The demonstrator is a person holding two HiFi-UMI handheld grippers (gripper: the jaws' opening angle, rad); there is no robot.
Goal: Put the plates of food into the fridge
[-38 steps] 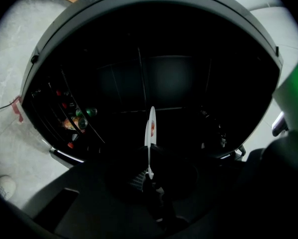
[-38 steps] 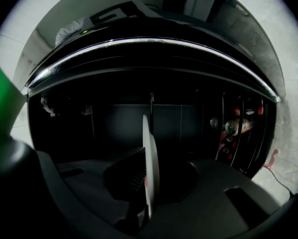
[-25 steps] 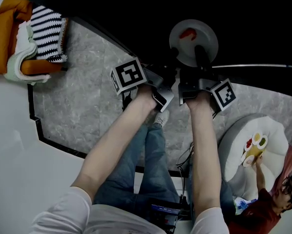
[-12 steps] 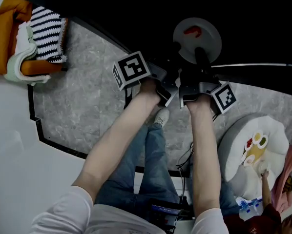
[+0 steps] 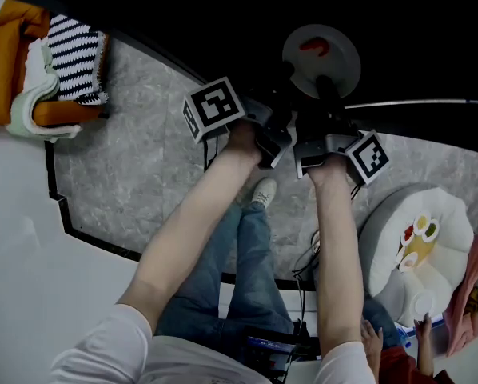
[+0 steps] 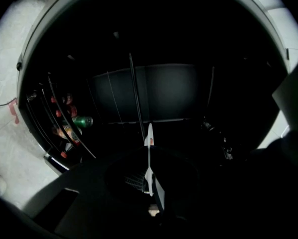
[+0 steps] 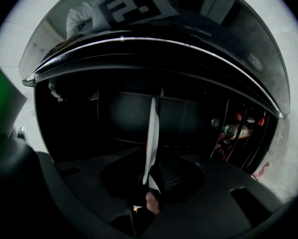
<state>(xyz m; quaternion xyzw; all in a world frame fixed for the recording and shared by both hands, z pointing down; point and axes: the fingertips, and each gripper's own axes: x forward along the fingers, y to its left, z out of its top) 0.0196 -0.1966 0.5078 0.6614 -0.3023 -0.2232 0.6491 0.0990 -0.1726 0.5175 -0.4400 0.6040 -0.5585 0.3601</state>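
A round grey plate (image 5: pixel 333 45) with red food (image 5: pixel 312 48) hangs inside the dark fridge opening (image 5: pixel 223 14). In the head view both grippers hold its near rim. My left gripper (image 5: pixel 285 117) is shut on the rim from the left and my right gripper (image 5: pixel 325 86) is shut on it from below. The left gripper view shows the plate (image 6: pixel 149 156) edge-on as a thin white line between the jaws of the left gripper (image 6: pixel 149 183). In the right gripper view the plate (image 7: pixel 152 133) also stands edge-on, gripped by the right gripper (image 7: pixel 149 180).
Bottles and cans sit on the fridge door shelves (image 6: pixel 68 121) (image 7: pixel 236 131). A wire shelf edge (image 6: pixel 135 98) runs ahead of the plate. Orange and striped cloth (image 5: pixel 39 62) lies at upper left. A white round table (image 5: pixel 439 278) holding a small dish of food (image 5: pixel 417 238) stands at lower right.
The plate and both grippers have shifted slightly up the picture, deeper into the fridge. The person at lower right has drawn their hand back from the white table and dropped mostly out of view.
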